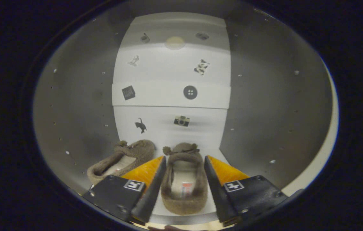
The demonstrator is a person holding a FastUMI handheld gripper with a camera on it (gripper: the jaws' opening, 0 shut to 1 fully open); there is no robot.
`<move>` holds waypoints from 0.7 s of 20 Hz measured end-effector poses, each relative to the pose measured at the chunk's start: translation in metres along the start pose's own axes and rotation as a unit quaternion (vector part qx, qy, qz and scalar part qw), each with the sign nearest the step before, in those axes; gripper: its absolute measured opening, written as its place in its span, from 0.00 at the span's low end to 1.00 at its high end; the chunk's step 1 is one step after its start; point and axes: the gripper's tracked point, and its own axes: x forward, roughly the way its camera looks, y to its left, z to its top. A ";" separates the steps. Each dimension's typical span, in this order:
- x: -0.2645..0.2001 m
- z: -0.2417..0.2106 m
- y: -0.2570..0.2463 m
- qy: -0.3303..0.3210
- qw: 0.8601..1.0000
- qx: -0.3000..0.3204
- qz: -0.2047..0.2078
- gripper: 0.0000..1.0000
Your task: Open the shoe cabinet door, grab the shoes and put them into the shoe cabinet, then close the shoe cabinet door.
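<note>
Tool (184,163) reaching into the white shoe cabinet (72,106), fingers standing apart on either side of one fuzzy brown slipper (184,179), contact unclear, second fuzzy brown slipper (123,160) lying just left of it, stickered white back panel (168,96) rising beyond both

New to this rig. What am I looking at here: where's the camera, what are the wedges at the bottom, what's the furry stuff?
The camera rides on a handheld two-finger gripper and looks forward along its jaws through a fisheye lens; no robot arm is involved. The two wedges at the bottom are those jaws. You are looking into a shoe cabinet with pale walls and a back panel covered in small stickers. On its floor lie two furry brown slippers. One slipper sits between the jaws, which stand close along its sides; whether they press on it, I cannot tell. The other slipper lies beside it, partly behind one jaw.
</note>
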 end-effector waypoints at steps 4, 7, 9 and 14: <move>-0.064 0.019 -0.002 -0.021 1.000 -0.004 0.006 0.84; -0.126 0.035 -0.002 -0.059 0.998 -0.010 0.021 0.88; -0.172 0.045 -0.001 -0.092 0.995 -0.026 0.023 0.96; -0.285 0.039 -0.010 -0.133 0.990 -0.044 -0.011 1.00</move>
